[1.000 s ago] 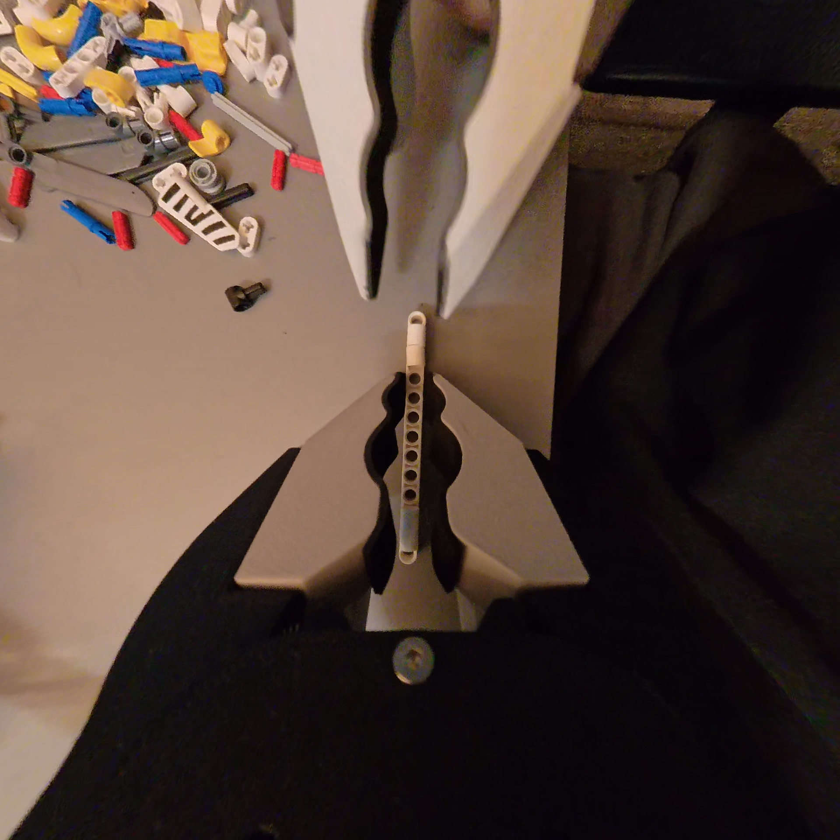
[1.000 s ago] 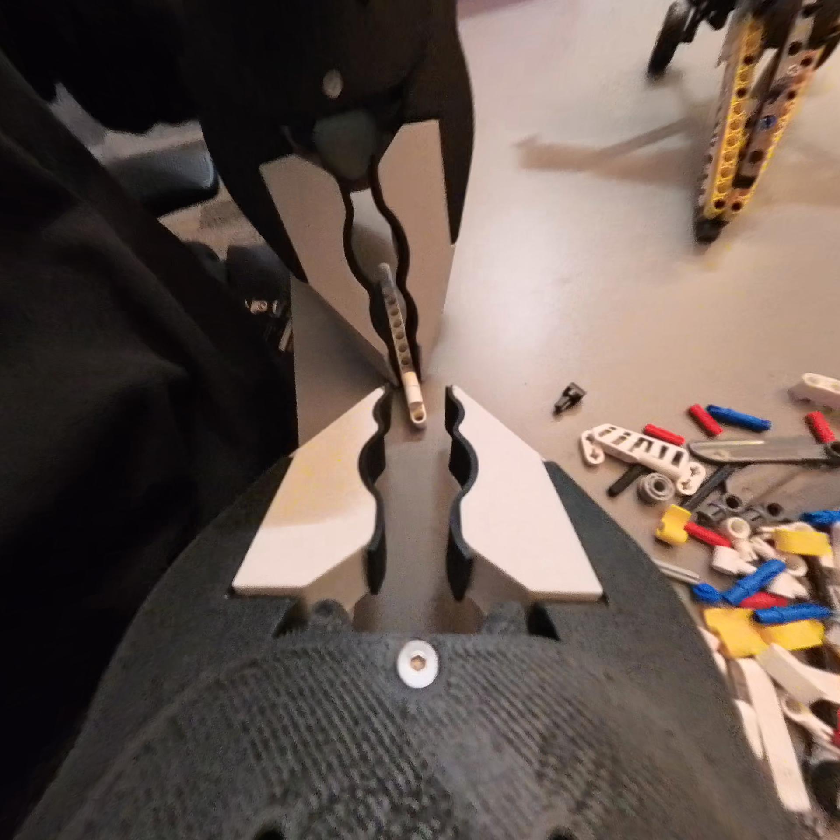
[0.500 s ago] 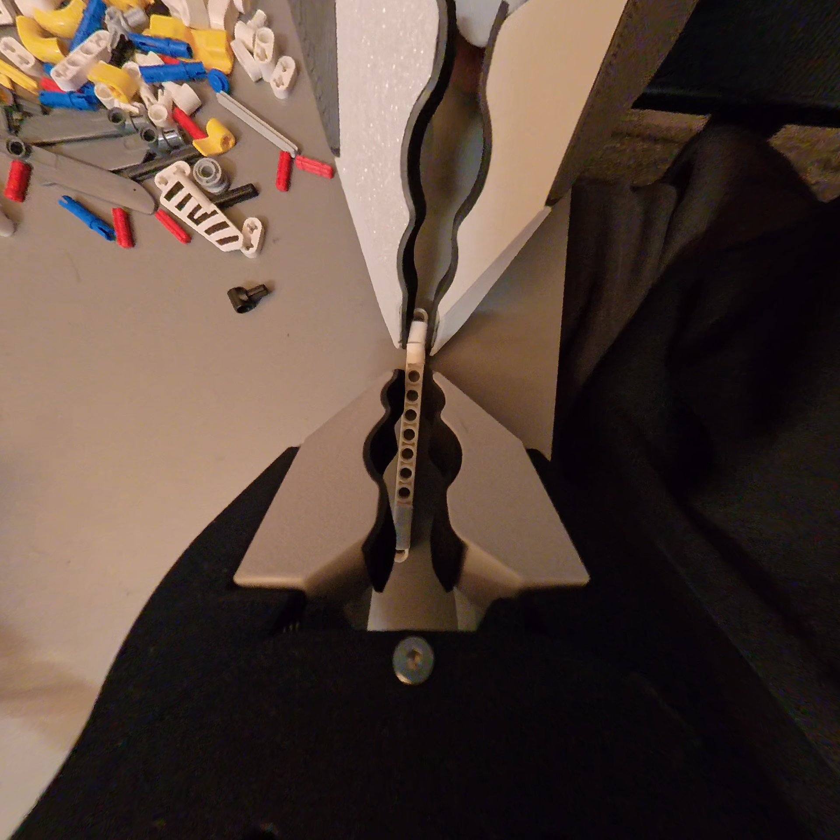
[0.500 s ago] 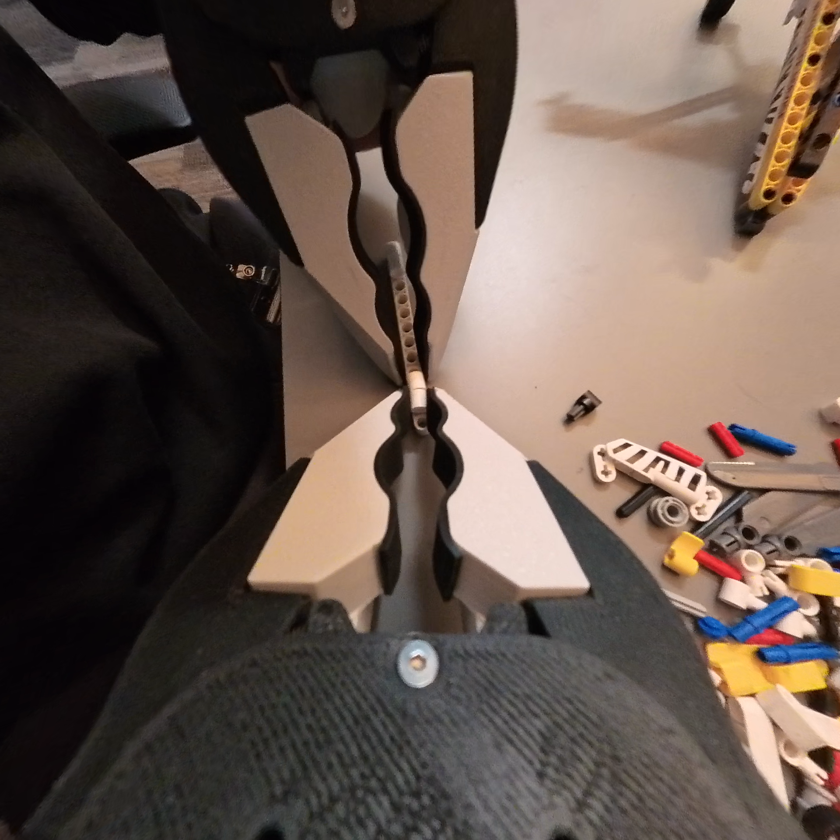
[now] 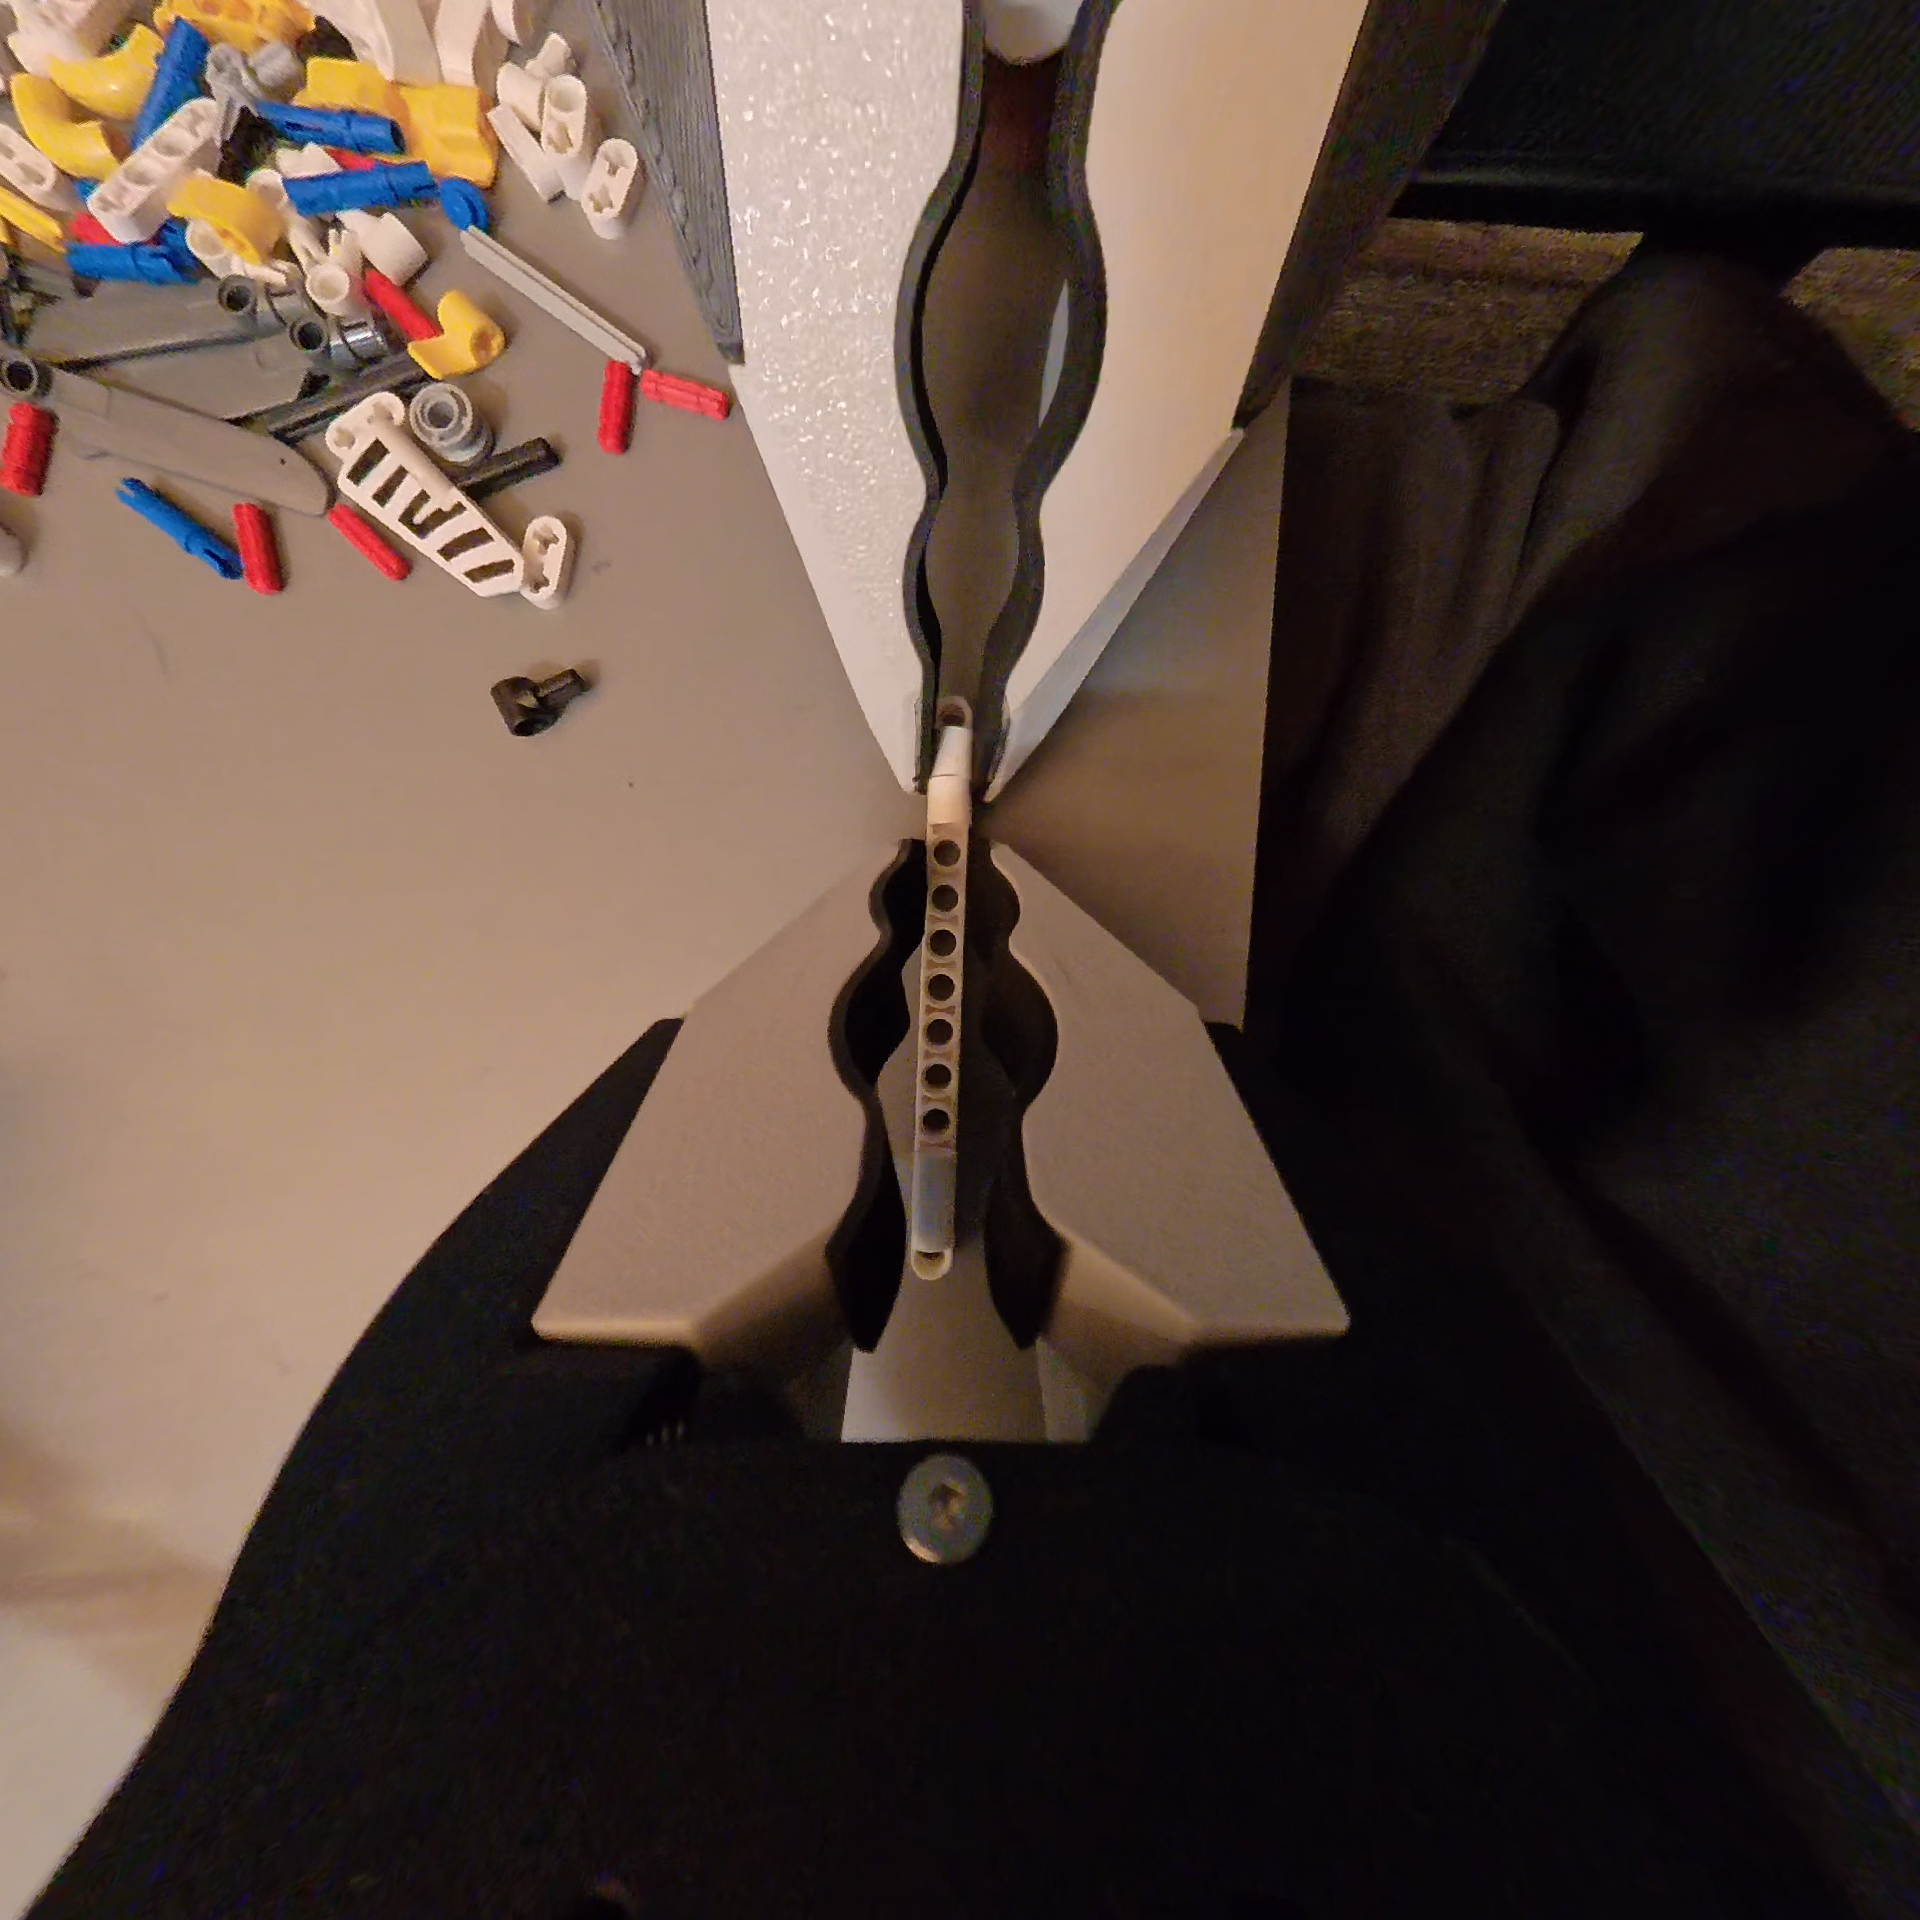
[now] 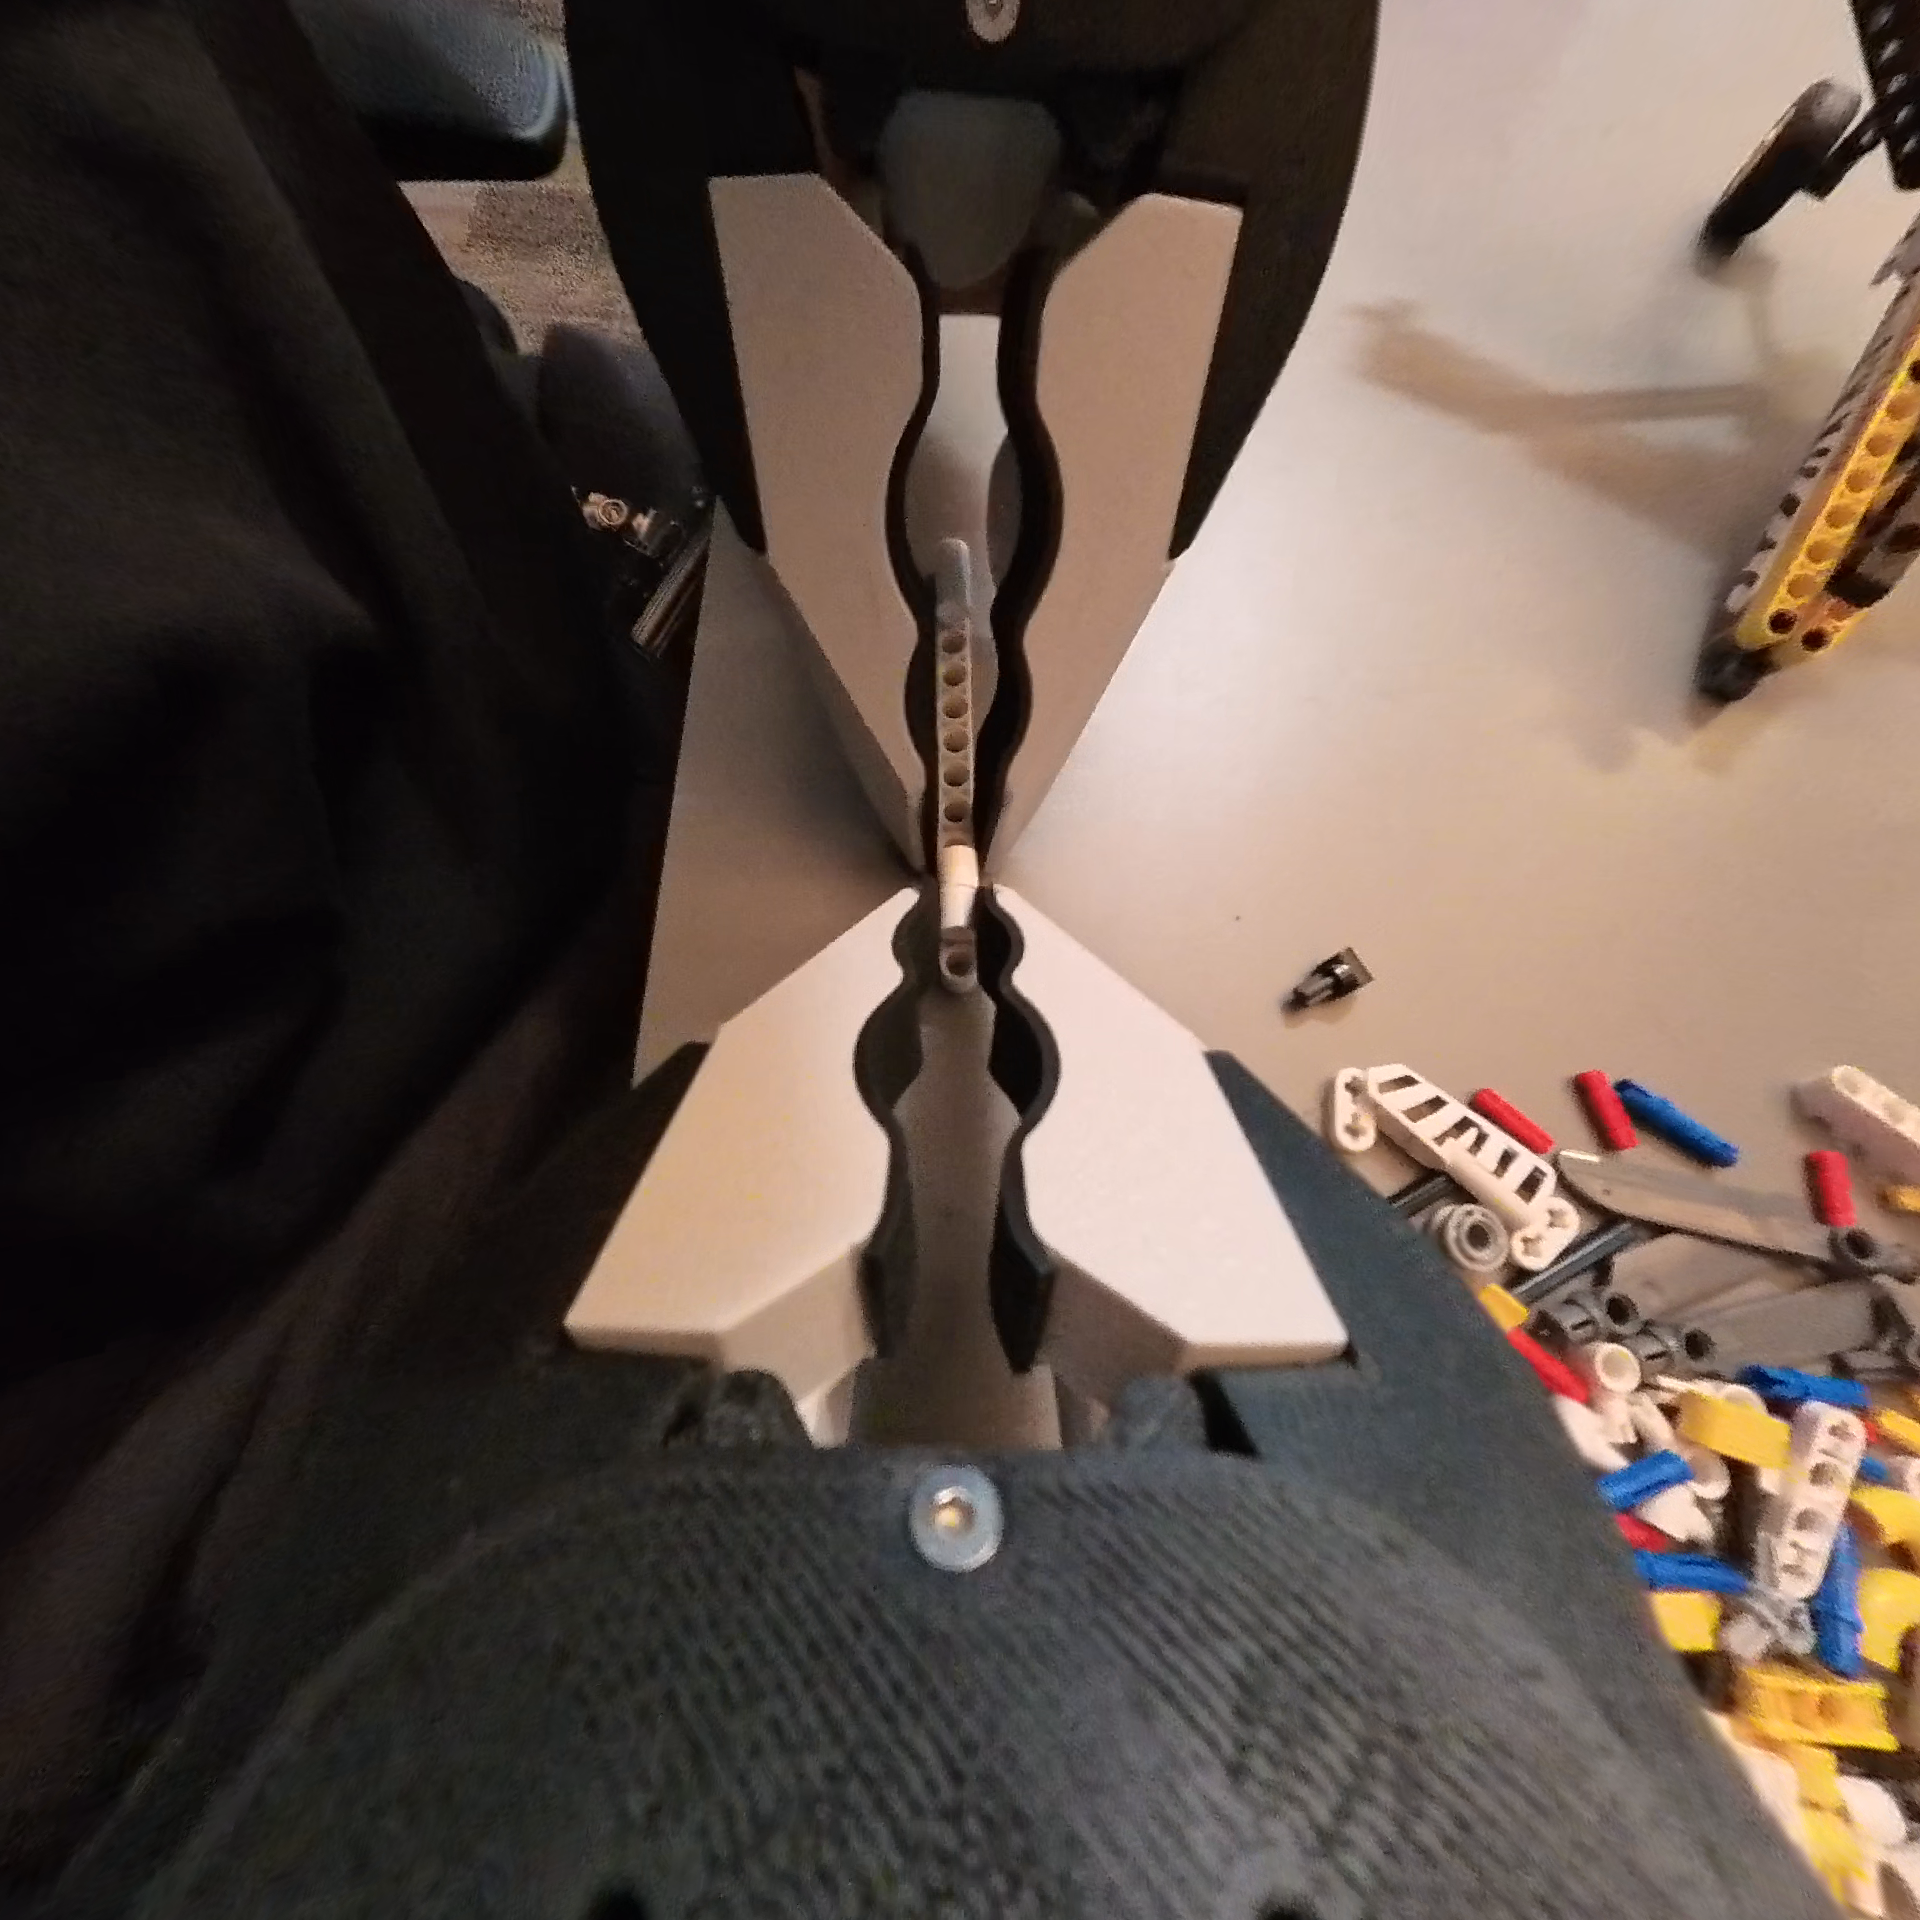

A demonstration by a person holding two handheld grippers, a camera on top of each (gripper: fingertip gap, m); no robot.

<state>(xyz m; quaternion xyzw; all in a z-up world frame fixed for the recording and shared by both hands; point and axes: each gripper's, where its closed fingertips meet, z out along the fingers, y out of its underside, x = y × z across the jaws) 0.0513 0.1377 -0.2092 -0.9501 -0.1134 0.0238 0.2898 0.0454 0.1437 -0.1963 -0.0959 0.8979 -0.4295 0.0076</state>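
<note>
My left gripper (image 5: 948, 852) is shut on a long light-grey beam with a row of holes (image 5: 940, 987), which lies lengthwise between its fingers above the table (image 5: 312, 935). A white connector piece (image 5: 951, 758) sticks out of the beam's far end. My right gripper (image 6: 954, 904) faces the left one tip to tip and is shut on that white connector (image 6: 958, 883). The right wrist view shows the beam (image 6: 956, 727) running back between the left gripper's fingers (image 6: 831, 623). The right gripper's fingers (image 5: 831, 416) come in from the top of the left wrist view.
A pile of loose red, blue, yellow, white and grey parts (image 5: 260, 260) lies on the table, also in the right wrist view (image 6: 1714, 1455). A small black connector (image 5: 535, 701) lies apart from it. A yellow built model (image 6: 1839, 499) stands farther off. Dark clothing (image 5: 1662, 935) lies beyond the table edge. Only a small space, under 4 cm, lies between the two pairs of fingers. The yellow built model (image 6: 1839, 499) is about equally far from each gripper, around 20 cm.
My right gripper moved in toward the left one and closed on the white connector at the beam's end. The left gripper kept hold of the beam.
</note>
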